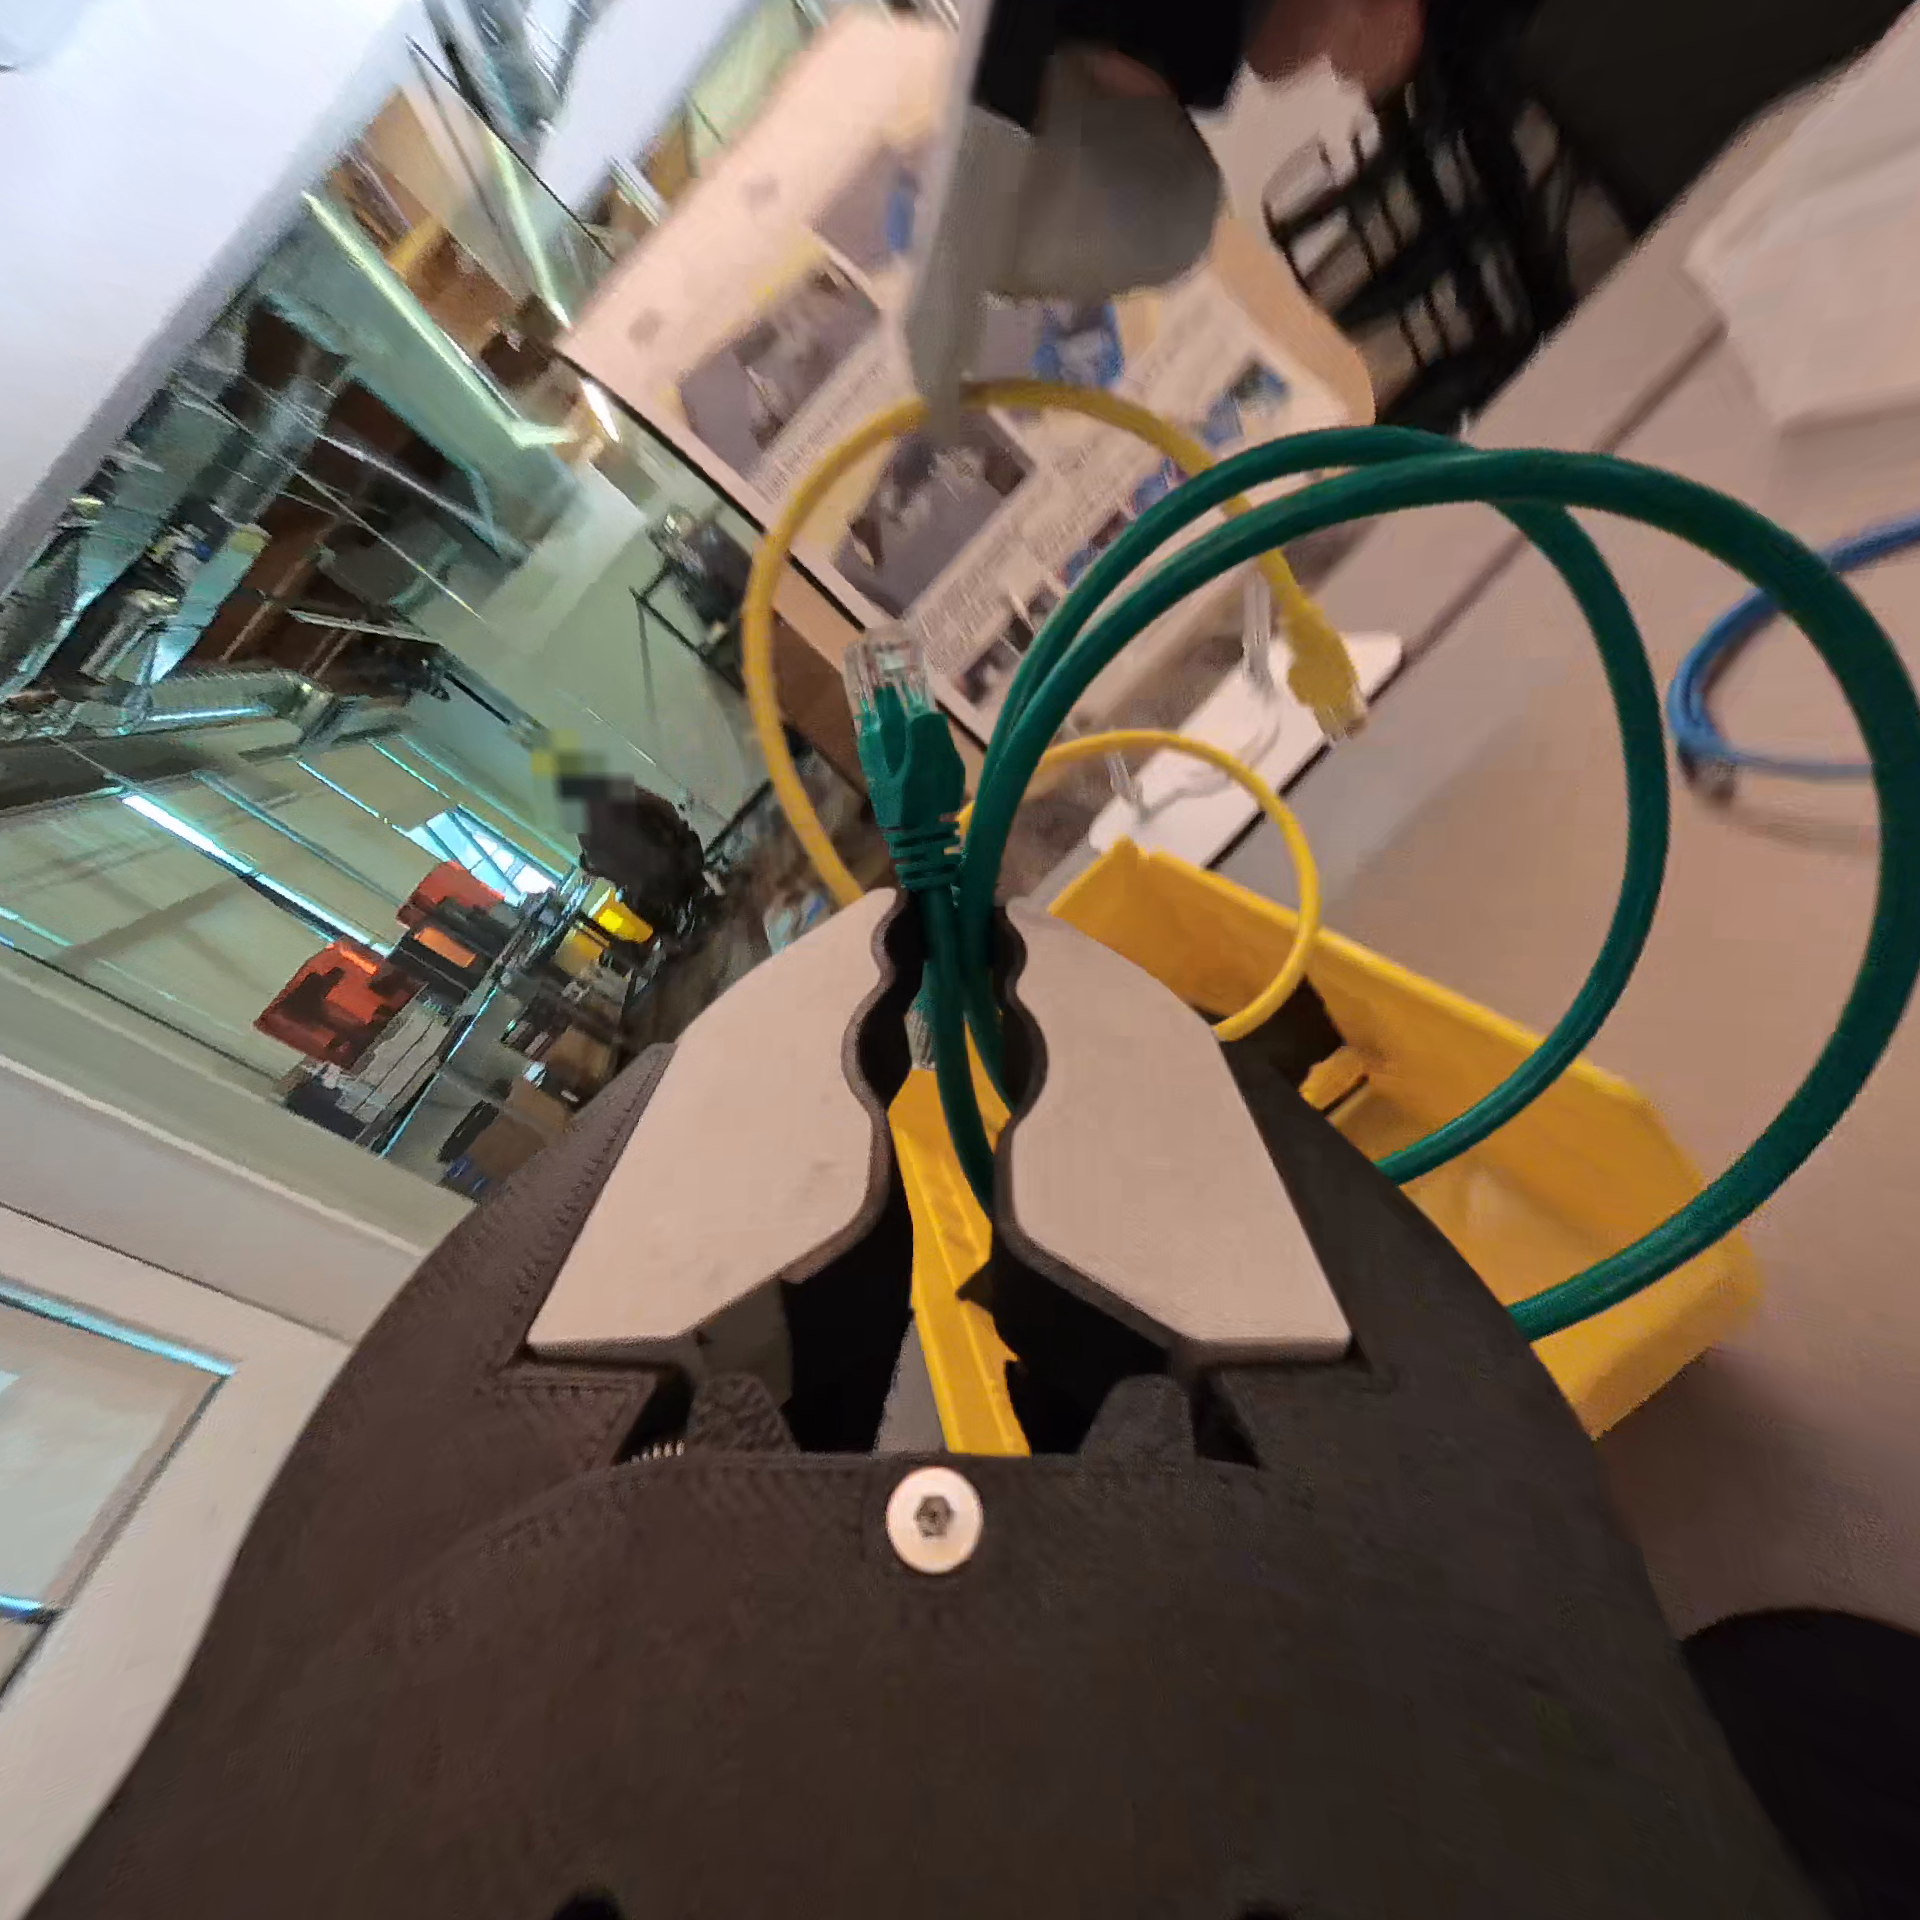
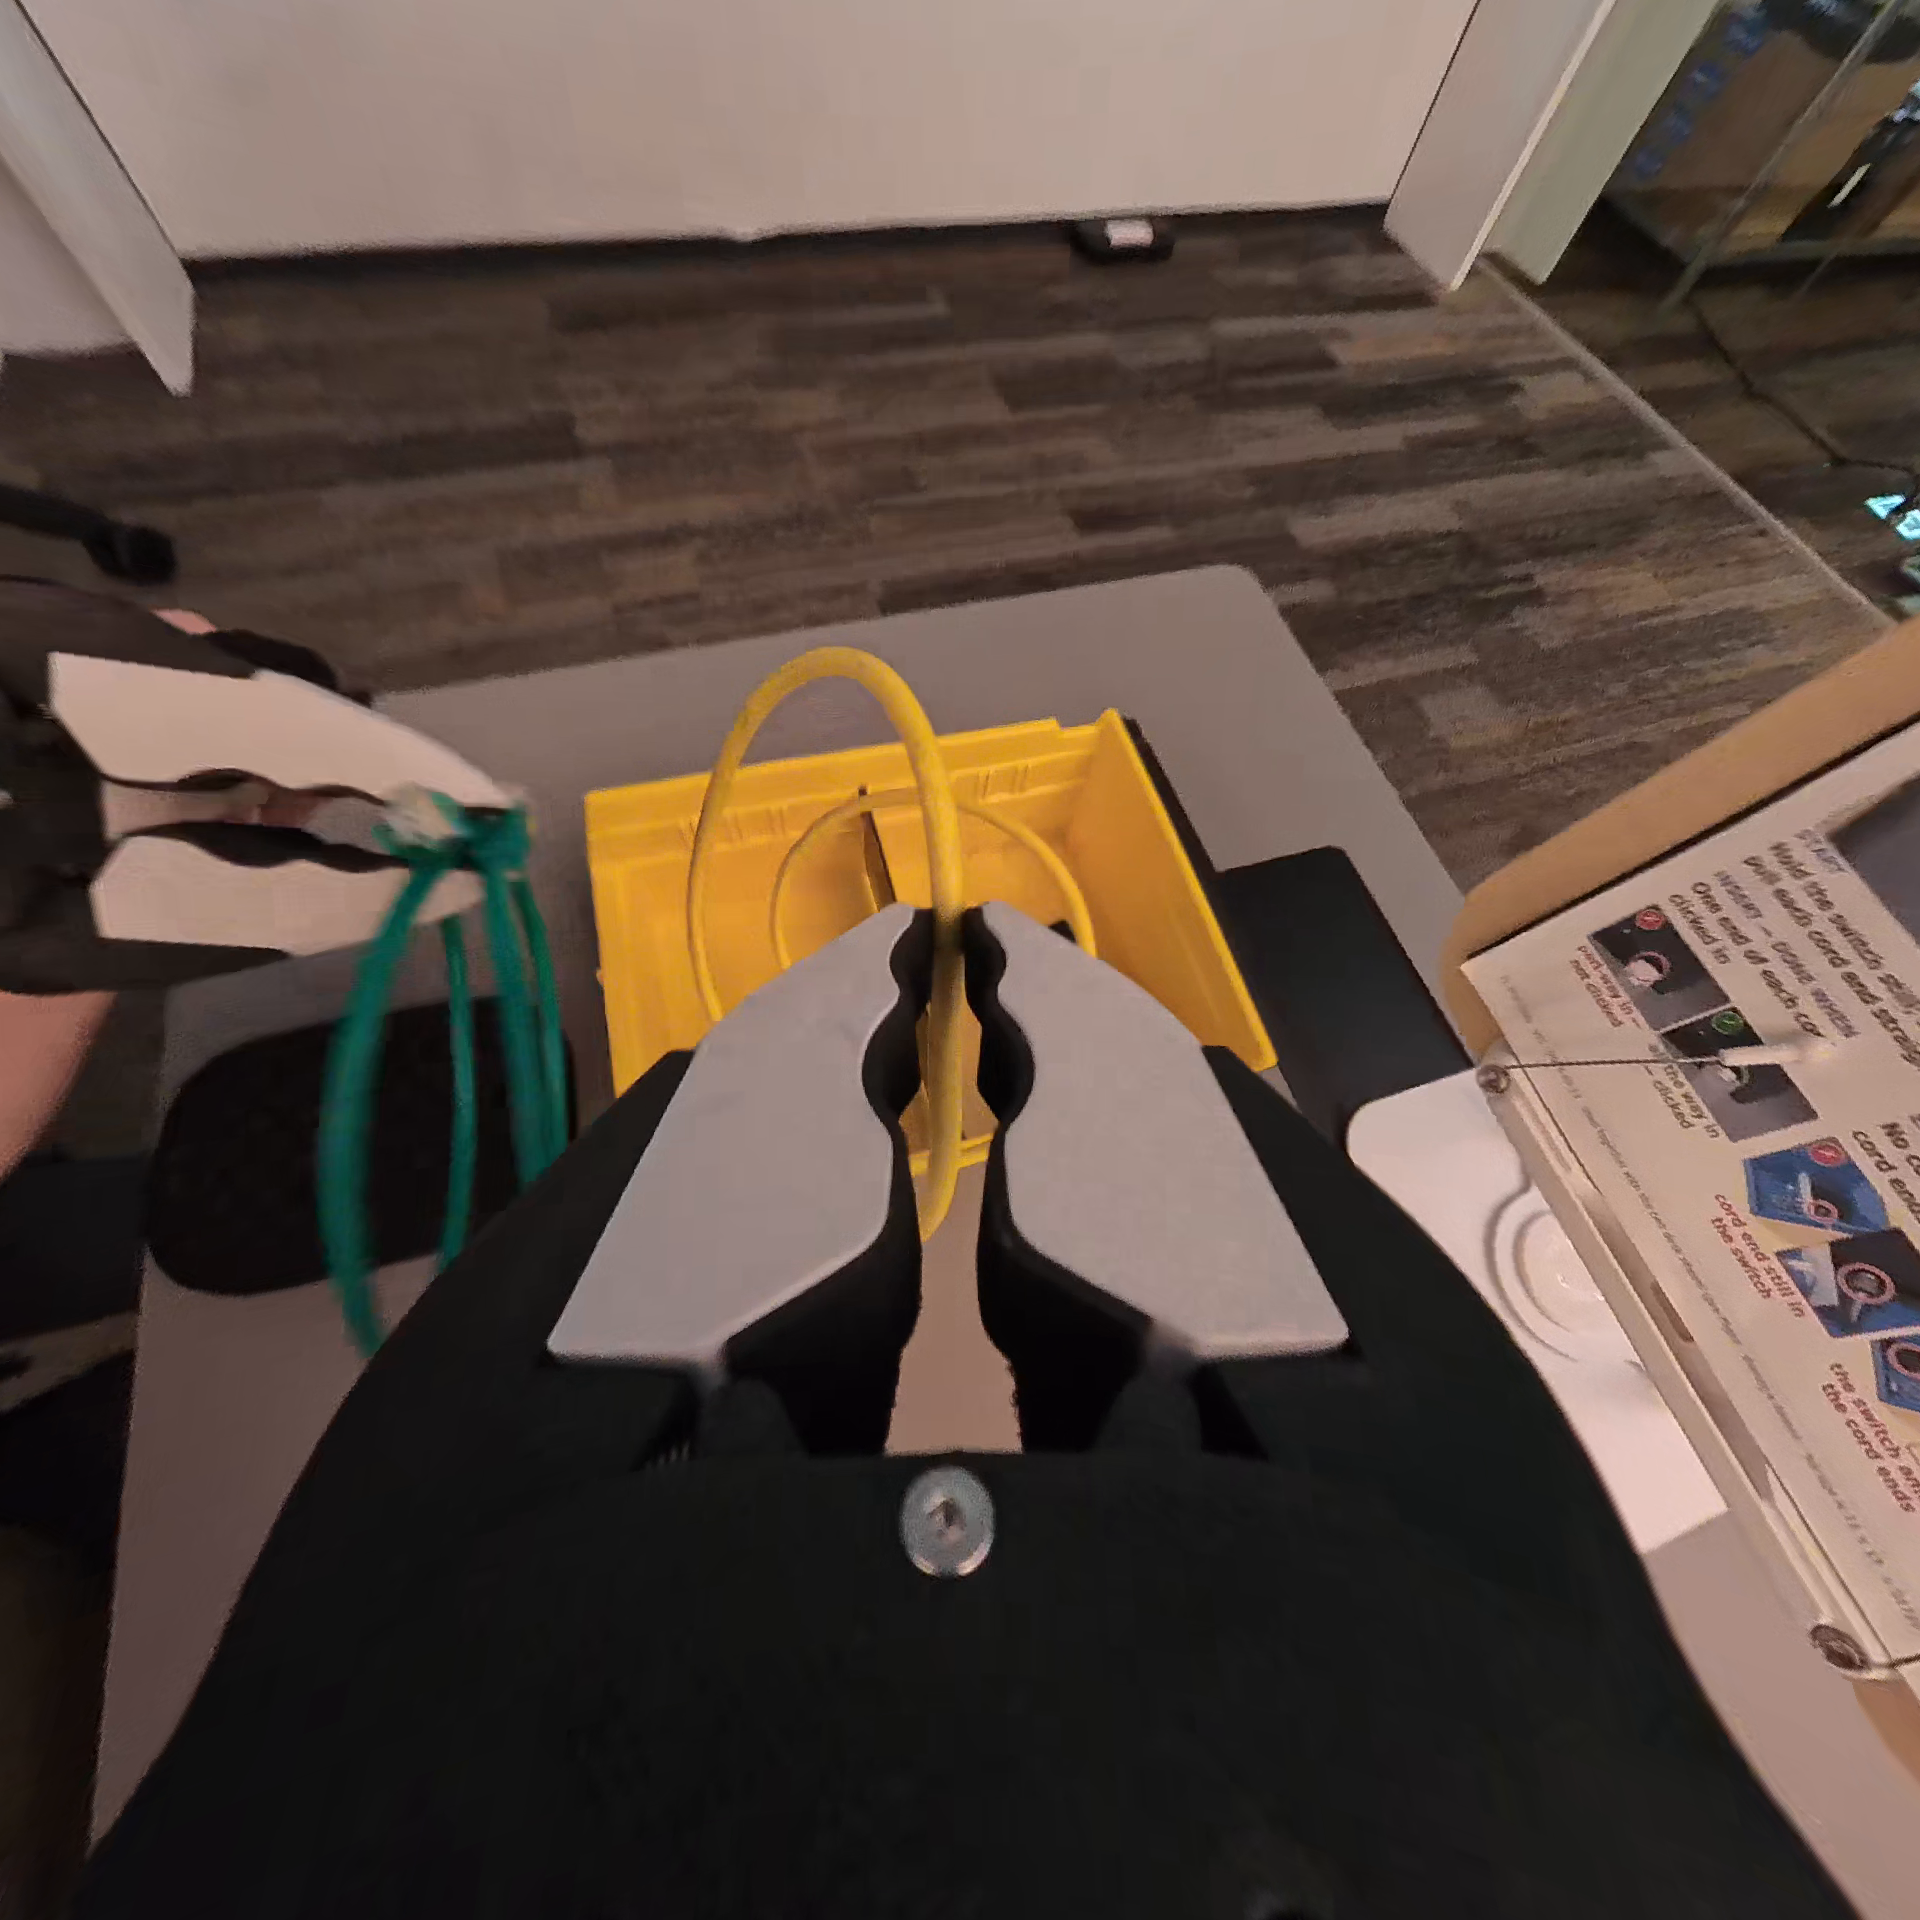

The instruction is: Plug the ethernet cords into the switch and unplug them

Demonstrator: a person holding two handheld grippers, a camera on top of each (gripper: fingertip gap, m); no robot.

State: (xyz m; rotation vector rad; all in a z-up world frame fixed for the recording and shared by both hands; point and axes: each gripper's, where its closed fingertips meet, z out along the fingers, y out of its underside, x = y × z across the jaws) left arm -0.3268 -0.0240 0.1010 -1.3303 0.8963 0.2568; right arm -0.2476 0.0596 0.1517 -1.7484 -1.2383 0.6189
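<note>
Hand-held gripper [image 2: 943, 914], yellow cord [image 2: 940, 831] above bin [image 2: 1164, 894]

a green cord [image 1: 1642, 748], a yellow cord [image 2: 935, 831], a blue cord [image 1: 1704, 707]. a bright yellow bin [image 2: 1164, 883] on a pale grey table [image 2: 1195, 644]. each gripper [image 2: 945, 925] has grey fingers on black. the floor [image 2: 935, 416] is brown-and-grey striped.

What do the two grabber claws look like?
Both the left gripper and the right gripper have a black textured plastic body, two flat grey fingers with wavy black inner edges, and one silver screw in the middle.
</note>
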